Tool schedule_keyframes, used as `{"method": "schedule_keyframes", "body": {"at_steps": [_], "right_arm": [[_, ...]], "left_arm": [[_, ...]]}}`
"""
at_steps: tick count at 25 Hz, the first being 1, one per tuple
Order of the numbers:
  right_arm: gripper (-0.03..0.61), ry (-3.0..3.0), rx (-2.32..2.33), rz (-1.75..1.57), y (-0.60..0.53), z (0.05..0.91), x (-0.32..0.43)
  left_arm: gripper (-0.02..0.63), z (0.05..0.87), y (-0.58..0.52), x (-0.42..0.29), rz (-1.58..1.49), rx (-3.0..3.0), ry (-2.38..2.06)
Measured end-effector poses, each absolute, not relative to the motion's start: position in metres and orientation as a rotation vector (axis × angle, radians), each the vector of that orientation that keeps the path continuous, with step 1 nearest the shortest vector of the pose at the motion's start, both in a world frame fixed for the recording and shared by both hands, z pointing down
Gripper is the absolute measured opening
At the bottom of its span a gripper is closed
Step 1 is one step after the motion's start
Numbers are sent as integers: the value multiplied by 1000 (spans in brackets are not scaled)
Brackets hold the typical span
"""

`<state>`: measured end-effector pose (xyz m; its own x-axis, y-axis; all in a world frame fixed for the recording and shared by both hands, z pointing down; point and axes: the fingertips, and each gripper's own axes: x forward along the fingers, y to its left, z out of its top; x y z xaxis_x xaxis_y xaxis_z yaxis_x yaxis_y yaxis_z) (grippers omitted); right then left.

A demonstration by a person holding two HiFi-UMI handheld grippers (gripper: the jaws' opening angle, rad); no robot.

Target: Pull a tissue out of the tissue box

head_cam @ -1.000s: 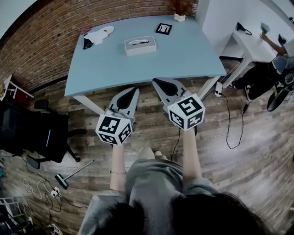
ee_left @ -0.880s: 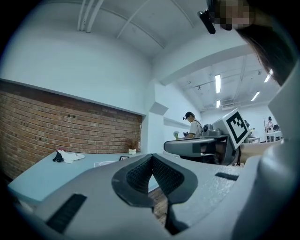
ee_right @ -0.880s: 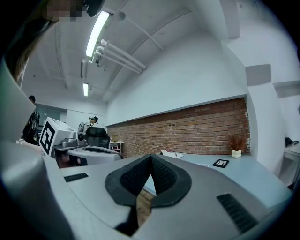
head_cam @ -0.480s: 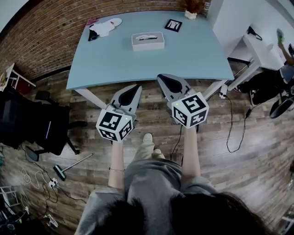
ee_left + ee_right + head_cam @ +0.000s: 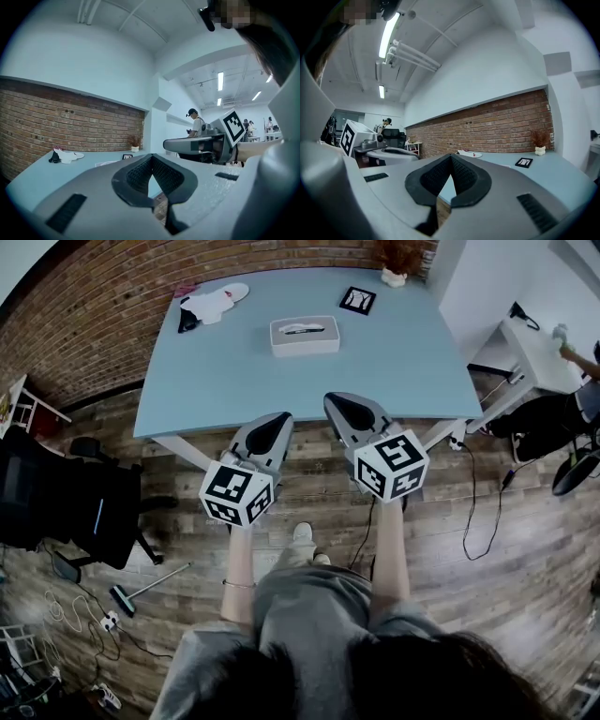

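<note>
A white tissue box (image 5: 305, 335) with a tissue showing in its top slot stands on the far half of the light blue table (image 5: 244, 371). My left gripper (image 5: 278, 416) and right gripper (image 5: 330, 399) hang side by side at the table's near edge, well short of the box. Both are shut, jaws meeting at the tips with nothing between them. The left gripper view looks over its own left gripper (image 5: 152, 157) across the tabletop. In the right gripper view, the right gripper (image 5: 451, 157) points toward the brick wall.
A white cloth with a black item (image 5: 211, 304), a black framed card (image 5: 357, 300) and a small potted plant (image 5: 394, 277) lie along the table's far side. A black office chair (image 5: 66, 502) stands at left. A white desk (image 5: 534, 343) with a seated person is at right.
The table and tissue box have shifted lower in the head view as the person steps toward the table. Both grippers stay shut, now level with the table's near edge.
</note>
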<state>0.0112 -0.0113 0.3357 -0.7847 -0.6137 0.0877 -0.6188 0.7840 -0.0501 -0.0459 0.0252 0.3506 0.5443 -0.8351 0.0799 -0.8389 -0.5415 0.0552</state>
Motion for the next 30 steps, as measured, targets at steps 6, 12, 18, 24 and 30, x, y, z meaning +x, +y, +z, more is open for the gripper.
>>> {"method": "schedule_keyframes", "body": {"at_steps": [6,12,18,24,30], "right_arm": [[-2,-2886,1022,124,-38,339,8],[-2,-2868,1041,123,-63,340,4],[-2,-2841,1050,132,-88,348,-9],[-2,-2811,1073,133,-102,356,-19],[-2,-2789,1076,166,-119,370,-13]], "left_arm": [[3,353,-5,-48,64,2697,-1424],[3,353,-33,-50,62,2713,-1385],[3,357,-62,-60,64,2718,-1356],[3,366,-82,-69,62,2716,-1319],[3,378,-99,-76,75,2702,-1307]]}}
